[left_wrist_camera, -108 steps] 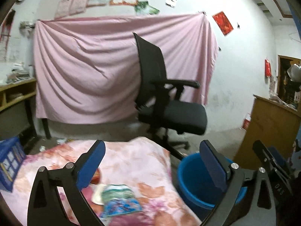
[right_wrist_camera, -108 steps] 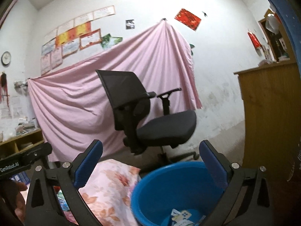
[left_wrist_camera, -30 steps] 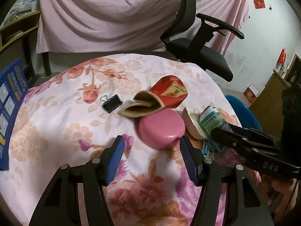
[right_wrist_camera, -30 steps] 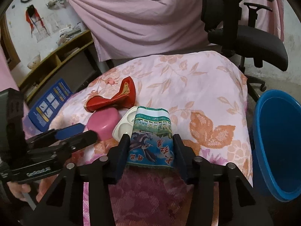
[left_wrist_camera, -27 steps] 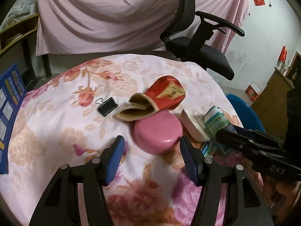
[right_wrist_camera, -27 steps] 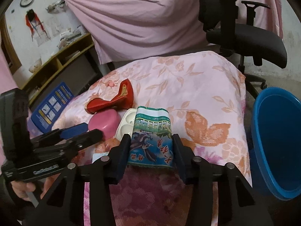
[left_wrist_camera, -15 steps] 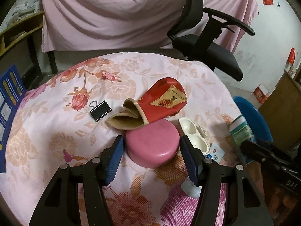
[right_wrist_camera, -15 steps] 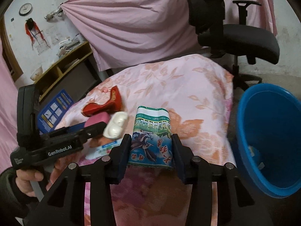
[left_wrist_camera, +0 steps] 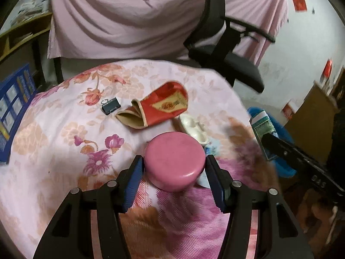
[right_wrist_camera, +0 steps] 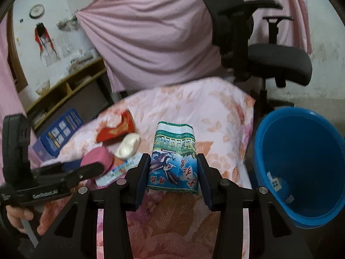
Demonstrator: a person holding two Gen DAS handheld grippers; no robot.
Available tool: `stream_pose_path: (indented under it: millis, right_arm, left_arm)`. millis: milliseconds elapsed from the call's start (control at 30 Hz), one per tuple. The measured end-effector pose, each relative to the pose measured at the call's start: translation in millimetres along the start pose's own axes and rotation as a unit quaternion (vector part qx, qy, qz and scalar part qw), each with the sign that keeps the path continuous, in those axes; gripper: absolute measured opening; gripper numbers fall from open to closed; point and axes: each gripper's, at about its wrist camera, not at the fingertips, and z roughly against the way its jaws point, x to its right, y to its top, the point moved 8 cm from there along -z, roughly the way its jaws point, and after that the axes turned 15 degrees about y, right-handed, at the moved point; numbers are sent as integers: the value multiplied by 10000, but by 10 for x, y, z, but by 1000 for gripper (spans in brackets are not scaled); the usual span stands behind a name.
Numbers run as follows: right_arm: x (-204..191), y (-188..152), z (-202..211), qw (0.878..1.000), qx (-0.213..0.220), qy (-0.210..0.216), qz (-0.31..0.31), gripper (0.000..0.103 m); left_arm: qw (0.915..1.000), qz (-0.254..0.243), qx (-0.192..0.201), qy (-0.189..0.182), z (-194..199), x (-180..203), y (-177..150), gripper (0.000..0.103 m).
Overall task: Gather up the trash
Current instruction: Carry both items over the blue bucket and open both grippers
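Observation:
My left gripper [left_wrist_camera: 173, 168] is shut on a pink round lid [left_wrist_camera: 174, 163] and holds it over the flowered cloth [left_wrist_camera: 64, 133]. It also shows in the right wrist view [right_wrist_camera: 97, 158]. My right gripper [right_wrist_camera: 173, 168] is shut on a green and blue printed packet [right_wrist_camera: 173, 157], held above the cloth's right edge, left of the blue bucket [right_wrist_camera: 301, 151]. On the cloth lie a red pouch [left_wrist_camera: 159, 108], a white plastic tray [left_wrist_camera: 194, 127], a black binder clip [left_wrist_camera: 111, 106] and a flat paper wrapper [right_wrist_camera: 120, 168].
A black office chair [left_wrist_camera: 224, 49] stands behind the cloth-covered table. A pink sheet [left_wrist_camera: 129, 15] hangs on the back wall. A blue box [left_wrist_camera: 13, 108] sits at the left. The bucket holds a few scraps [right_wrist_camera: 278, 183]. A wooden cabinet [left_wrist_camera: 310, 108] stands at the right.
My left gripper has closed on the pink lid and lifted it away from the pouch. My right gripper has carried the packet right, toward the bucket.

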Motion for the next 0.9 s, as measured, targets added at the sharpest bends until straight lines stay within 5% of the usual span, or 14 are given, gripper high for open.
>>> stream_pose_path:
  millis: [467, 900]
  right_arm:
    - [163, 437, 942, 9739, 2143, -712, 229, 41]
    - [861, 374, 1584, 9507, 2659, -1554, -368, 41]
  left_arm:
    - [9873, 79, 1496, -522, 761, 706, 653, 52]
    - [9809, -441, 1406, -1274, 551, 1910, 781, 52]
